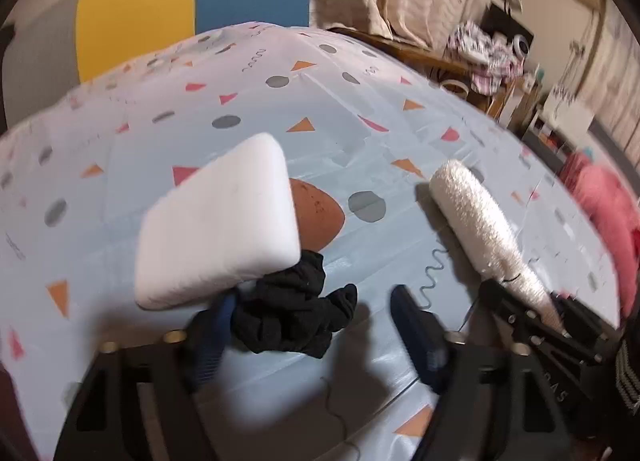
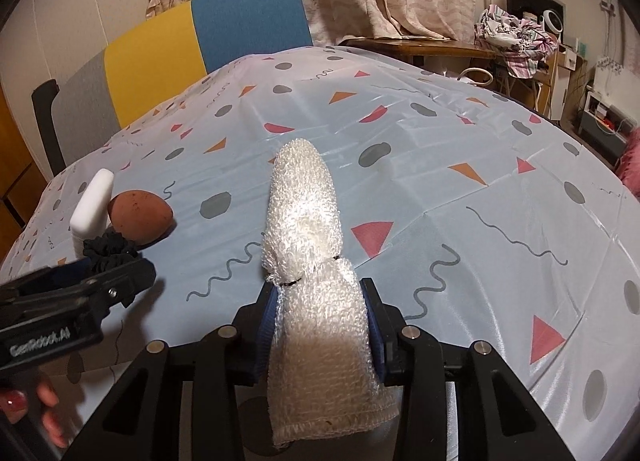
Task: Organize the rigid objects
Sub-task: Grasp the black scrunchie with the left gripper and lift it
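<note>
pinching a rolled towel (image 2: 306, 229), the right gripper (image 2: 320, 325) faces bare tablecloth (image 2: 460, 189); left gripper (image 1: 312, 325) spread.

The left gripper (image 1: 316, 313) is built from matte black plastic with cut-out frames, and round silver screws are set along its front edge. Its fingers (image 1: 416, 337) are faced with dark blue ribbed pads. The right gripper (image 2: 322, 325) is made alike, with blue-lined fingers (image 2: 267, 325). White lettering is printed on one black body. Red polish is worn on the fingernails of a hand (image 2: 30, 409).
</note>
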Demonstrator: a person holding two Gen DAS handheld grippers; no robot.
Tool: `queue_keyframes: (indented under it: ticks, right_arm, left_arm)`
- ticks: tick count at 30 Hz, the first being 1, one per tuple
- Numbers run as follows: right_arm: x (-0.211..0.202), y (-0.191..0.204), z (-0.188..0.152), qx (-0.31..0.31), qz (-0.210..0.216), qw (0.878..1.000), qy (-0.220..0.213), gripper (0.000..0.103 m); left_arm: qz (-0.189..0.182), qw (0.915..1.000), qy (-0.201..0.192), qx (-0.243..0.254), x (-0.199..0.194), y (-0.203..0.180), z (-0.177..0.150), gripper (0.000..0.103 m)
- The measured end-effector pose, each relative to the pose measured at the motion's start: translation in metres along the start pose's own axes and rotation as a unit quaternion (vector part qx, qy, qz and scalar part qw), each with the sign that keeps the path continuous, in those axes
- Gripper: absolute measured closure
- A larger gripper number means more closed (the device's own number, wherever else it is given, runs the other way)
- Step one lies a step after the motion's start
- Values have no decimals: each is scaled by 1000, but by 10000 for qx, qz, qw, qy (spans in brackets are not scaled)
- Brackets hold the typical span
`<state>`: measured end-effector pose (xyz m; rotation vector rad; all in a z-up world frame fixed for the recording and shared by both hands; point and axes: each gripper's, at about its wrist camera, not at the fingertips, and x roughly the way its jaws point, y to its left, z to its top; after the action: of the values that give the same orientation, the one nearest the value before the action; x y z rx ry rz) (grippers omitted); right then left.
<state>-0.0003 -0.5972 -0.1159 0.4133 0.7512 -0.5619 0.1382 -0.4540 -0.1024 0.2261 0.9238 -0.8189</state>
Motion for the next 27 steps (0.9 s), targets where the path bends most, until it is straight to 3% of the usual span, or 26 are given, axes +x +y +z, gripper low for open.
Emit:
queue_keyframes:
  ticks: [2, 5, 22, 27]
  right_arm:
    - [0, 0, 0, -15, -19, 10000, -3, 63]
    - [0, 0, -1, -20, -28, 10000, -14, 63]
    - [1, 11, -1, -300, -426, 9986, -23, 63]
    - [1, 15, -1, -408, -586, 9974, -27, 63]
  left_arm:
    - [-12, 9999, -68, -151, 1, 3, -6, 65]
    - [-158, 9996, -145, -208, -3, 6, -9, 75]
    - [-9, 9974, -707, -112, -69, 4, -65, 78]
    - [-39, 9972, -692, -268, -85, 7, -83, 78]
